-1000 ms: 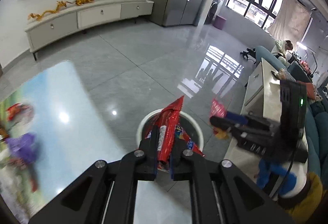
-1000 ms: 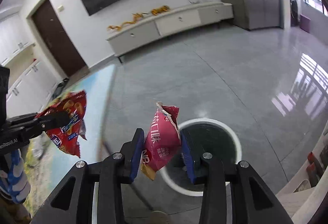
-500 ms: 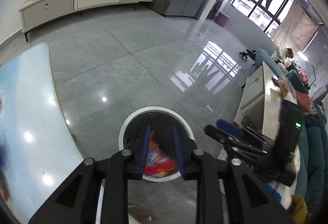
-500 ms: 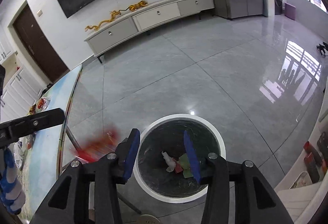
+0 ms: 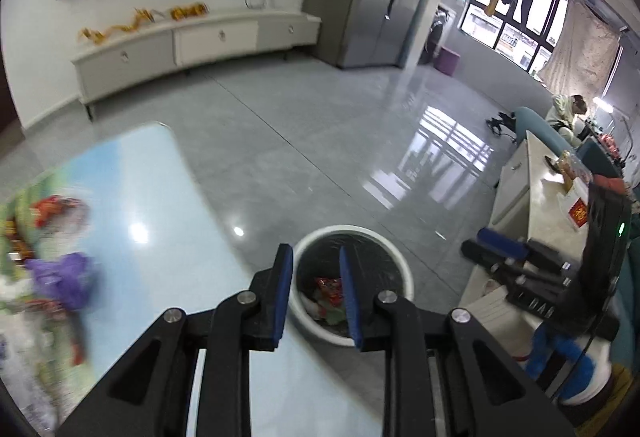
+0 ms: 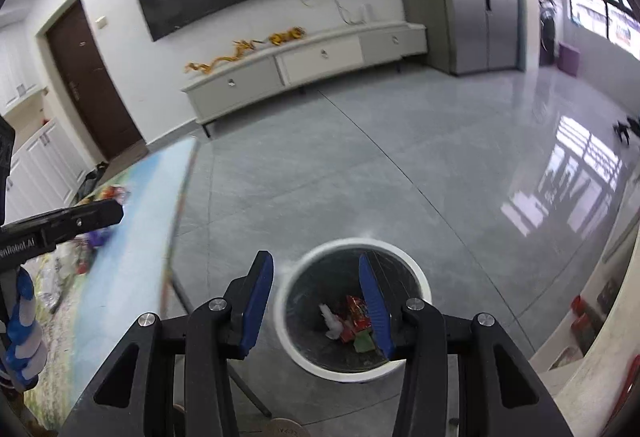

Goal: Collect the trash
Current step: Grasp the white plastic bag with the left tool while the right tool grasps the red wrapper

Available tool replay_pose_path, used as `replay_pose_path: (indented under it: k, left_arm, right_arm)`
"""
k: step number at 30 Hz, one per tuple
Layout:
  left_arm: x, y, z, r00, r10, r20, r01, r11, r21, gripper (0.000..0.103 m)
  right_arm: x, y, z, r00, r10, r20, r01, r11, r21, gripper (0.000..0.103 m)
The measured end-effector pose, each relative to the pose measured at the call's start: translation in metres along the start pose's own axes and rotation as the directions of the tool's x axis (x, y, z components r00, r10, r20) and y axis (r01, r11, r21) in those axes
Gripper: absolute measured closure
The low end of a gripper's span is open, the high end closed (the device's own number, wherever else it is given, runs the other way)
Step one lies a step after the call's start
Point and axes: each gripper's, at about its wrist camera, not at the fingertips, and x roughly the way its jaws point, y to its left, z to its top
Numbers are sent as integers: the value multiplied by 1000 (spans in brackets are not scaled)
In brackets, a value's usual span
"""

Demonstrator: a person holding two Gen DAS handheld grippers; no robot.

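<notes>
Both wrappers have left the jaws since a second ago and now lie in the bin (image 5: 394, 257). The left gripper (image 5: 313, 291) and right gripper (image 6: 318, 307) hang over it, jaws apart, empty. Next, swing back to the table (image 5: 168, 221) at nine o'clock and pinch each wrapper by an edge. Counted: one bin, two grippers, one purple bag (image 5: 66, 277); other table litter is too blurred to count.

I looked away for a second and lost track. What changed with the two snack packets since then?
Both were let go. The left tongs dropped the red packet and the right tongs the pink one; both tongs now stand open and empty above the white bin. Purple trash stays on the table.
</notes>
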Motion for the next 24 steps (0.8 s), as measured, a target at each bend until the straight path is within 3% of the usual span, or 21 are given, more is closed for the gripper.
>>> replay_pose_path:
  k: [1, 4, 9, 15, 20, 24]
  left_arm:
    - [-11, 6, -5, 1000, 12, 12, -12, 1000, 1, 77]
    - [-48, 35, -25, 997, 56, 58, -54, 998, -24, 54]
    - [-101, 97, -68, 979, 180, 95, -174, 982, -72, 53]
    - [-136, 187, -126, 943, 330, 36, -318, 928, -195, 53]
    - [-135, 237, -158, 936, 350, -35, -345, 896, -278, 53]
    - [-121, 254, -163, 946, 321, -44, -319, 899, -301, 53]
  right_arm:
    - [-6, 7, 0, 1000, 9, 10, -9, 1000, -16, 61]
    - [-22, 39, 4, 998, 55, 40, -52, 996, -75, 61]
    - [-34, 93, 6, 988, 149, 40, -139, 974, -180, 61]
    - [-3, 165, 1, 967, 246, -69, -255, 922, -290, 61]
    - [42, 227, -13, 933, 296, -203, -352, 865, -356, 61]
    - [89, 276, -23, 905, 302, -300, -404, 831, -382, 61]
